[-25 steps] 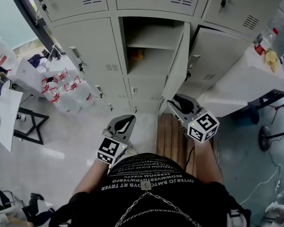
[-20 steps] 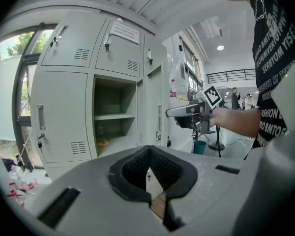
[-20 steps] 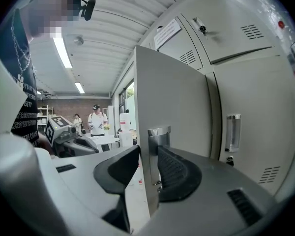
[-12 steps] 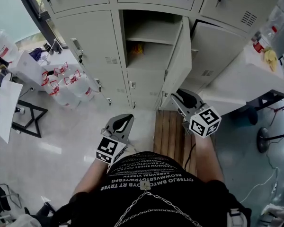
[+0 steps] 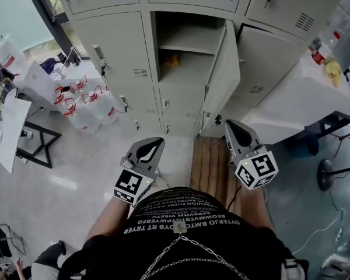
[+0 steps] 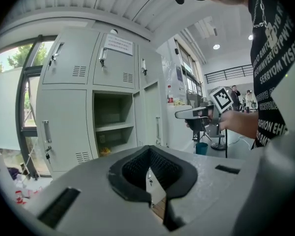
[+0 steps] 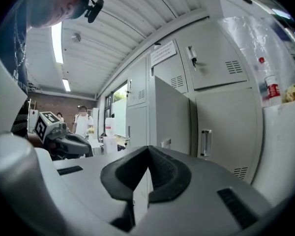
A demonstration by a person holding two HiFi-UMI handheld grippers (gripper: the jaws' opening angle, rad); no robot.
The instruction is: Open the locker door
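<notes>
The grey locker door (image 5: pixel 224 69) stands swung out to the right, and its compartment (image 5: pixel 184 39) shows a shelf with something small and yellow (image 5: pixel 171 58) on the level below it. My right gripper (image 5: pixel 232 126) is shut on nothing, a little short of the door's lower edge and apart from it. My left gripper (image 5: pixel 153 143) is shut and empty, low in front of the lockers. In the right gripper view the door (image 7: pixel 172 117) rises beyond the closed jaws (image 7: pixel 146 157). The left gripper view looks past its closed jaws (image 6: pixel 150 168) at the open compartment (image 6: pixel 113 124).
Several water jugs (image 5: pixel 84 105) stand on the floor at the left, beside a black frame with a white sheet (image 5: pixel 9 134). A wooden pallet (image 5: pixel 212 167) lies under my right side. A white table (image 5: pixel 300 98) stands at the right. A person (image 7: pixel 82 123) stands far off.
The right gripper's jaws have gone from open to shut, and it has drawn back a little from the door. The left gripper has barely moved.
</notes>
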